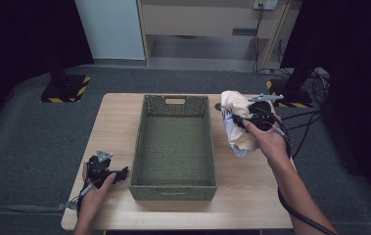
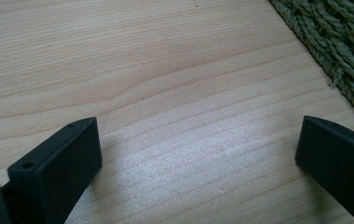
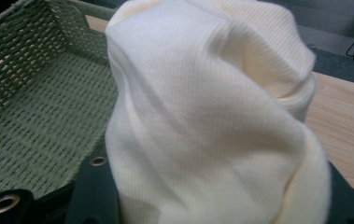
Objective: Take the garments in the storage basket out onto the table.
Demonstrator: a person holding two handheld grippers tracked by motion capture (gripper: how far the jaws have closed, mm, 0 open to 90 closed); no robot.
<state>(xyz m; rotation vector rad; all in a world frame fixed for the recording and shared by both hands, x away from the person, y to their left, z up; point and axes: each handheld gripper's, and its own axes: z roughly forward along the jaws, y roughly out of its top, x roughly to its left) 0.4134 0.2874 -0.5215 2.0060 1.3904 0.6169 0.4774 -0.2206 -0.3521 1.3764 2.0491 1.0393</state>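
Looking down from the high view, we find a green woven basket (image 1: 173, 149) at the middle of the wooden bench (image 1: 251, 196), its near rim close to the bench's front edge, its interior bare. Bare wood runs along both long sides of it. We note the left gripper (image 1: 123, 173) low over the bench beside the basket's near left corner, jaws released and spread wide over bare wood, the basket's weave just off one jaw in the left gripper view. We record the right gripper (image 1: 236, 119) raised beside the basket's right wall, jaws grasping a cream ribbed cloth (image 3: 212, 116) bunched above the bench.
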